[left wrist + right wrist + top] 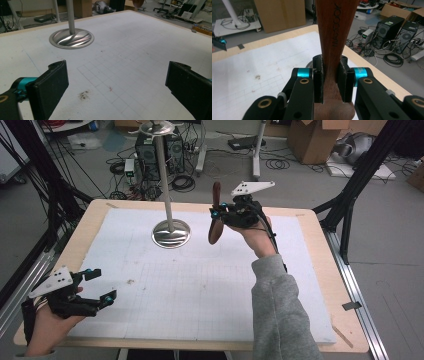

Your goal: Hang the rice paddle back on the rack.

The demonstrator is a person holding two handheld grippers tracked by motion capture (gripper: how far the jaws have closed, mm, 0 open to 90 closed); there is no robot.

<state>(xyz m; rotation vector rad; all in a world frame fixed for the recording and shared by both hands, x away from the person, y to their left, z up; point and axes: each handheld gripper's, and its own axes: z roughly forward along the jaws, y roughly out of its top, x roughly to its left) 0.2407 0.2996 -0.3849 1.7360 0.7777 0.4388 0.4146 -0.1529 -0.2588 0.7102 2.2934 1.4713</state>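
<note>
**Wooden spoon pinched by the neck, held up over the counter**

Starting nearest the camera: at the lower left of the high view the left gripper (100, 285) sat low over the counter (320, 320), and its fingers (51, 86) were spread wide with nothing between them. From its own camera you just got the white gridded mat (130, 57) with a brownish smudge (83, 95) in the lower middle.

Further up, right of center, the right gripper (216, 212) was raised off the mat and had its fingers (318, 80) clamped tight on a wooden spoon (216, 217). The spoon stood roughly upright, one end poking up above the gripper and the broader rounded end hanging below. In the right gripper view the pads squeezed the narrow waist of the wood, with the handle (335, 27) rising up the middle of the frame, some lettering burned into it.

My read on handling: solid wood, so stiff, light and not fragile, but smooth enough to pivot in the pads if swung around. Gripping at the neck looks sensible, since the wider parts on either side should keep it from sliding through.

Beyond that, upper center, a metal stand (171, 232) with a round shiny base and a tall pole stood on the mat, just beside the spoon's lower end but apart from it as far as I could tell. Could be the spoon was meant to hang there, only a guess.
</note>
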